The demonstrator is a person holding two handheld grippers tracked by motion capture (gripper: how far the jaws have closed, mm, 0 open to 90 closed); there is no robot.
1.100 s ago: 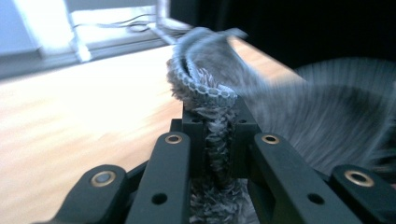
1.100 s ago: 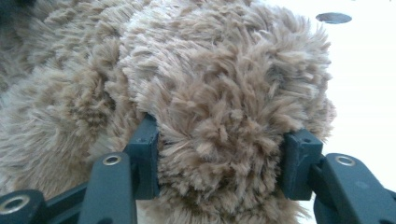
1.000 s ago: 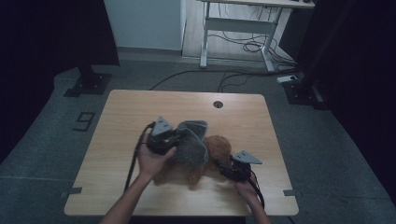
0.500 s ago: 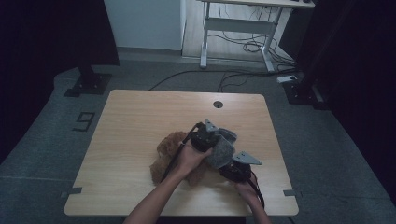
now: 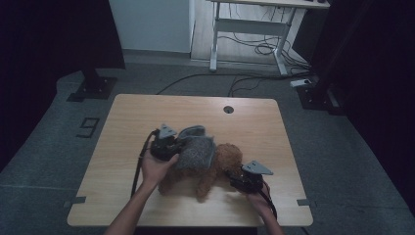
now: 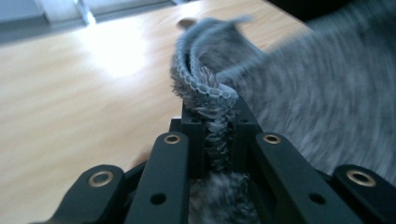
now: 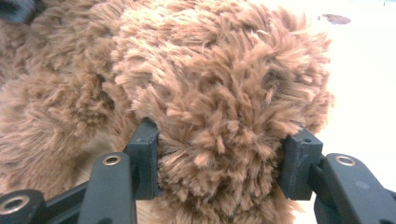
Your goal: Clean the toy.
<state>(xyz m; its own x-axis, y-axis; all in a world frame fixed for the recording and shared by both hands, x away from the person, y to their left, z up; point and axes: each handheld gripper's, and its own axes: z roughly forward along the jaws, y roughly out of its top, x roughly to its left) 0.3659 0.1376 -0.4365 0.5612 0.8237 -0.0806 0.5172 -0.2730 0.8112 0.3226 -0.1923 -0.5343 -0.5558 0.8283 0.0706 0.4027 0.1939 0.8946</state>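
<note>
A brown plush toy [image 5: 222, 161] lies on the wooden table [image 5: 147, 112], near its front edge. A grey fuzzy garment [image 5: 195, 149] is draped over the toy's left half. My left gripper [image 5: 177, 145] is shut on the garment's left edge. The left gripper view shows the knitted hem [image 6: 205, 88] pinched between my left gripper's [image 6: 215, 116] jaws. My right gripper [image 5: 236, 177] sits at the toy's right side, close to the table's front. In the right gripper view, a rounded furry part of the toy [image 7: 219, 93] is squeezed in my right gripper [image 7: 224, 158].
A round cable hole [image 5: 228, 109] sits near the table's far edge. Bare wood stretches behind the toy and to its left. Beyond the table, on the floor, stand a white desk frame [image 5: 244, 29] with loose cables and a dark stand base [image 5: 92, 88].
The left gripper swung right across the toy with the garment, then came back left. The toy's right end, covered half a second ago, now shows. The right gripper stayed put.
</note>
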